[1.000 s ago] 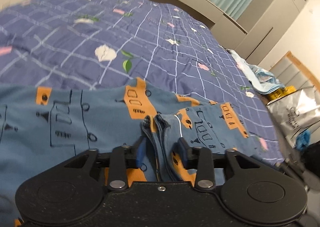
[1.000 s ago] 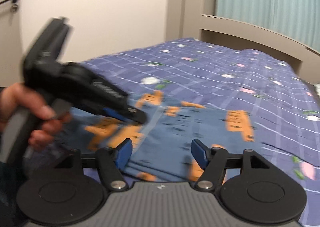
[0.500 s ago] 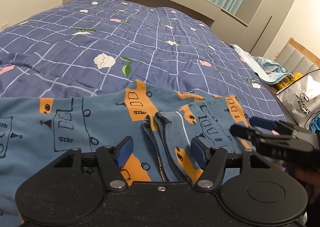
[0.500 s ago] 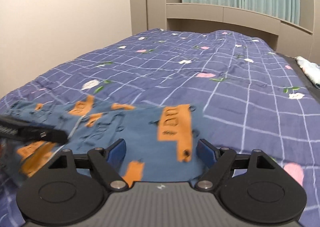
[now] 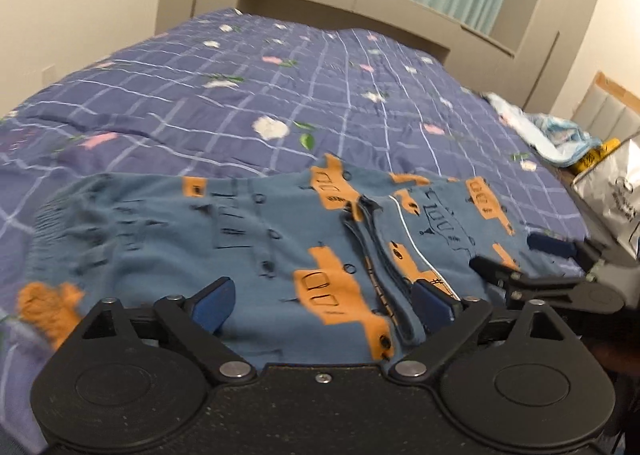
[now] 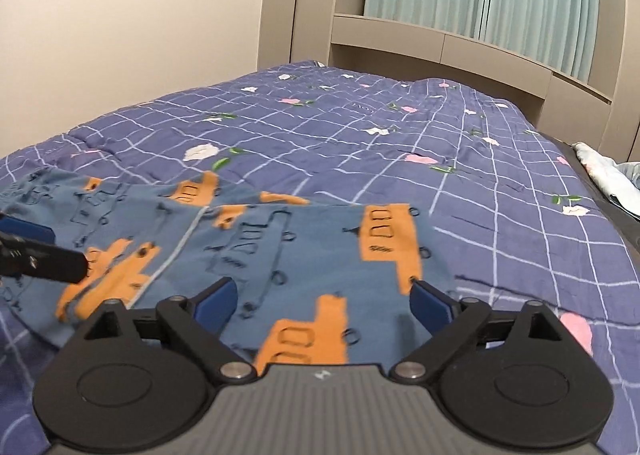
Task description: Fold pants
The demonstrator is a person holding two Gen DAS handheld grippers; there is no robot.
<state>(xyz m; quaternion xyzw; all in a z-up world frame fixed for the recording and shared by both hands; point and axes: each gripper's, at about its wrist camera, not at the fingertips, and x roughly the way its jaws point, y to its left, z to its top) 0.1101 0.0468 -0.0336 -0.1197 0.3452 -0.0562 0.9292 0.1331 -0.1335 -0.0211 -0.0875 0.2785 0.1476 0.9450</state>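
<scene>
Only in the left view, pants' (image 5: 280, 239) gathered waistband; both hand-held grippers opening, unclamped.

Soft, even indoor light, fairly dim and warm, with no hard shadows or glare. Both views bulge like a fisheye, with dark corners. Motion blur smears the pants (image 5: 248, 239) at lower left and the bedspread (image 6: 360, 127) edges; centres stay sharper.

Surfaces noted: soft cloth, matt plastic, small metal fittings.
Pants (image 5: 280, 239): matt printed knit cloth. Bedcover (image 6: 360, 143): quilted woven cloth, slightly creased. Left gripper (image 5: 322, 301): black grainy plastic, bright metal rivets. Headboard (image 6: 440, 51): smooth matt board.
</scene>
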